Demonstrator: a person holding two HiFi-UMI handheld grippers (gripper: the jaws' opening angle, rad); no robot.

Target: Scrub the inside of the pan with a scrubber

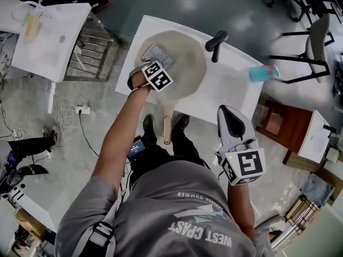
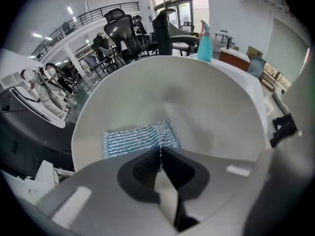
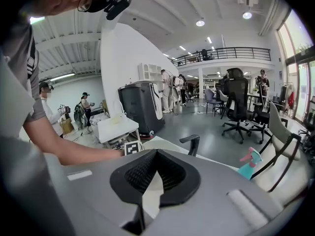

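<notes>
A round pale pan lies on the white table, its handle sticking out over the near edge. Inside it, at the far left, lies a silvery mesh scrubber. My left gripper reaches into the pan and is shut on the scrubber's near edge. In the left gripper view the scrubber spreads just beyond the left gripper against the pan's wall. My right gripper hangs in the air off the table's near right, shut and empty; the right gripper points over the table.
A teal spray bottle stands at the table's right end, and a black lever-shaped fitting sits at its far edge. A white side table and a wire rack are to the left. Office chairs stand at the far right.
</notes>
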